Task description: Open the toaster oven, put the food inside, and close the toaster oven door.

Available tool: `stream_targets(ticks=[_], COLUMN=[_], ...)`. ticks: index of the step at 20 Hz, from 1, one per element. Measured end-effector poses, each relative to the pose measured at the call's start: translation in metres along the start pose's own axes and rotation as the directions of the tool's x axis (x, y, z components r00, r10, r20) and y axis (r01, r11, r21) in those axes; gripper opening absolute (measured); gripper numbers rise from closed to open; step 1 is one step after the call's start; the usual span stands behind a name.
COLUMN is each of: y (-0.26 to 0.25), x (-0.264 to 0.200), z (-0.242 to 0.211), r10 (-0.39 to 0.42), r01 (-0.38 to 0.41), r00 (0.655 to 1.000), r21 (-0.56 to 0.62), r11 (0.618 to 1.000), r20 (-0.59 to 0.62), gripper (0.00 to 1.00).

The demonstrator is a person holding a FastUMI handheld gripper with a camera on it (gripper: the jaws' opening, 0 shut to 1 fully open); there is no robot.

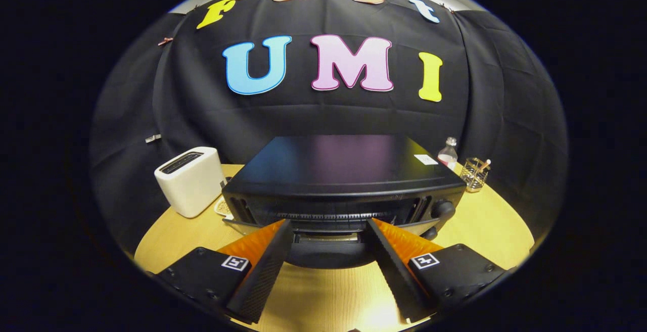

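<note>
Gripper (328,228) fingers spread wide, gripping nothing, tips at front top edge of black toaster oven (343,180) on wooden table (485,231); door handle (328,238) between tips. White toaster (191,180) beside oven.

toaster oven (343,170): black, metal-looking top, smooth with a soft sheen; front dark and glossy
gripper (328,231): spread wide before the oven front, gripping nothing
fingers (268,266): black, matt, finely ribbed pads; orange plastic-looking sides
table (480,226): light wood grain, smooth, mildly shiny under the lamp
toaster (189,180): white, smooth, satin plastic-looking shell
bottle (448,152): clear, plastic-looking
holder (475,173): thin wire, metallic, shiny
wall (505,109): black cloth, matt, creased
</note>
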State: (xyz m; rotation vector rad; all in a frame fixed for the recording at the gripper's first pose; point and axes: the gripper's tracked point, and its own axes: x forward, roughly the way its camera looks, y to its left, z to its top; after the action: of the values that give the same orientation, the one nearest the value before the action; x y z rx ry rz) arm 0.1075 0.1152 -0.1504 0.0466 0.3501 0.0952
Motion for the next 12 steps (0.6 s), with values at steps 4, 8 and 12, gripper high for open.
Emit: stream_targets(ticks=[4, 8, 12], y=[-0.001, -0.003, -0.005], x=[-0.024, -0.037, -0.045], z=[-0.028, -0.058, -0.097], r10=[0.020, 0.022, 0.027], r01=[-0.020, -0.022, -0.030], r00=[1.000, 0.999, 0.995], r21=[-0.013, -0.001, -0.026], r11=[1.000, 1.000, 0.999], r20=[-0.013, -0.034, -0.095], gripper=[0.99, 0.99, 0.99])
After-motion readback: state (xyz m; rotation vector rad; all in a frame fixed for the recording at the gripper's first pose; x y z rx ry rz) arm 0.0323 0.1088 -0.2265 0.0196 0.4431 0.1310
